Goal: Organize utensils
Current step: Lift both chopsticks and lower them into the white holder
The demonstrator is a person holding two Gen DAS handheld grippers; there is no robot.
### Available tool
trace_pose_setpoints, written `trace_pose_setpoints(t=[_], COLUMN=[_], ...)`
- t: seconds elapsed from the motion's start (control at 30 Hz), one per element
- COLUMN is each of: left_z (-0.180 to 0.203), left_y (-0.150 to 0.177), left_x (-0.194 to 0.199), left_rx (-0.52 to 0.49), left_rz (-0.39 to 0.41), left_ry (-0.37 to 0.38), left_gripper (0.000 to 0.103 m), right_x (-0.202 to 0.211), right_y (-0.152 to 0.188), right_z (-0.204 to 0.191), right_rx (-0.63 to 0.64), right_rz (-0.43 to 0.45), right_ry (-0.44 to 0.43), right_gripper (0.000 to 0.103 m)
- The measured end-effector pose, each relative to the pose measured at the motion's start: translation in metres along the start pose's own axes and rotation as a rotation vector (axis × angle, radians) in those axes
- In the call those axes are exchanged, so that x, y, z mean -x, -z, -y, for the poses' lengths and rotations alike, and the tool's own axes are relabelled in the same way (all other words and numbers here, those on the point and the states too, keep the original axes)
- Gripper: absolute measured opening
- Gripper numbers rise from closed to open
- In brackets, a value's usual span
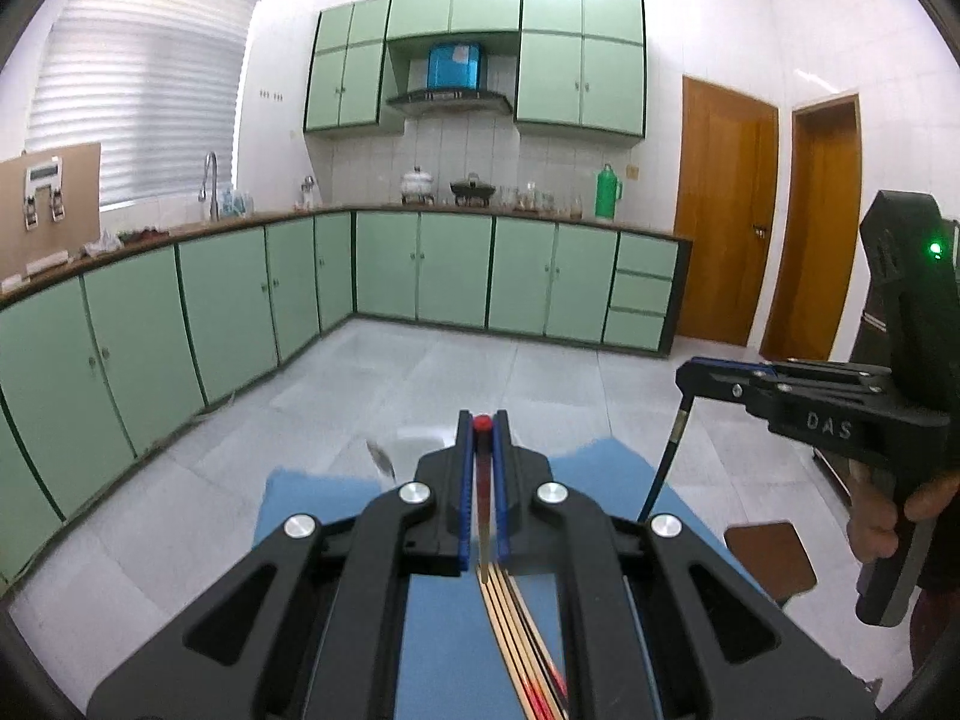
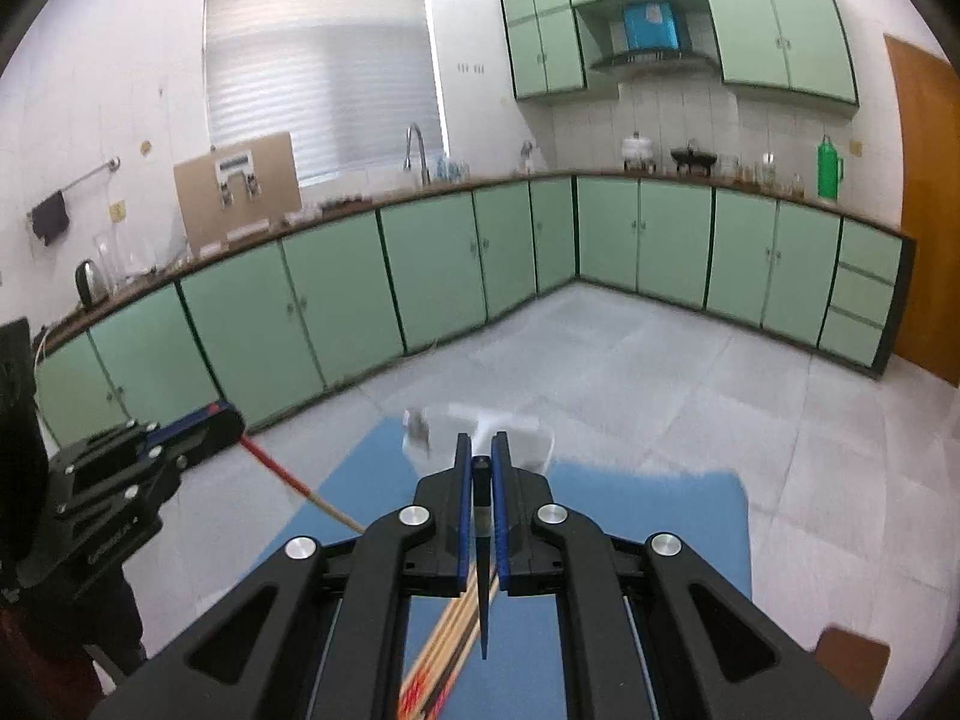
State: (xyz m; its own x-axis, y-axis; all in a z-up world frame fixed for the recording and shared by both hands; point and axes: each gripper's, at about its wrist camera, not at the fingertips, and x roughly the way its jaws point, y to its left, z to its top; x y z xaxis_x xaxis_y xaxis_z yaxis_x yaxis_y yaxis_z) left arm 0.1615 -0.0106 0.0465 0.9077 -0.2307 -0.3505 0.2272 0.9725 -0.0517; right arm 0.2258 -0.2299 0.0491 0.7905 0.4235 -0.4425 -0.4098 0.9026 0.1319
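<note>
Above the blue mat (image 1: 336, 510), my left gripper (image 1: 482, 438) clenches a red-tipped chopstick (image 1: 482, 480), my right gripper (image 2: 482, 456) a dark chopstick (image 2: 482, 600); each hangs down toward the remaining chopsticks (image 1: 510, 630) below

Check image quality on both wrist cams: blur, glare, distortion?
Left wrist view: strong fisheye bowing of the cabinets, dark corner vignette, window blind blown out, small grey object on the blue mat smeared. Right wrist view: same bowing, white container beyond the right claw motion-blurred, distant counter soft.
</note>
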Motion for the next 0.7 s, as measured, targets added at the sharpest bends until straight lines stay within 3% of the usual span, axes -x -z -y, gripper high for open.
trace_pose_setpoints(t=[0.33,0.5,0.7], left_z=[-0.005,-0.007,-0.019], left_y=[-0.062,-0.061,-0.045], left_x=[-0.046,-0.086,-0.126], left_rx=[-0.026,-0.025,-0.016], left_rz=[0.115,0.075,0.005], left_ry=[-0.058,-0.067,-0.070], left_gripper=[0.005,0.005,0.005], right_x=[-0.037,-0.069,-0.111], right_y=[-0.078,-0.084,-0.071], right_z=[0.017,0.023,0.034], right_rx=[-0.057,-0.044,-0.060], right_rz=[0.157,0.178,0.109], right_ry=[0.004,0.047,0.072], right_gripper=[0.006,0.006,0.006])
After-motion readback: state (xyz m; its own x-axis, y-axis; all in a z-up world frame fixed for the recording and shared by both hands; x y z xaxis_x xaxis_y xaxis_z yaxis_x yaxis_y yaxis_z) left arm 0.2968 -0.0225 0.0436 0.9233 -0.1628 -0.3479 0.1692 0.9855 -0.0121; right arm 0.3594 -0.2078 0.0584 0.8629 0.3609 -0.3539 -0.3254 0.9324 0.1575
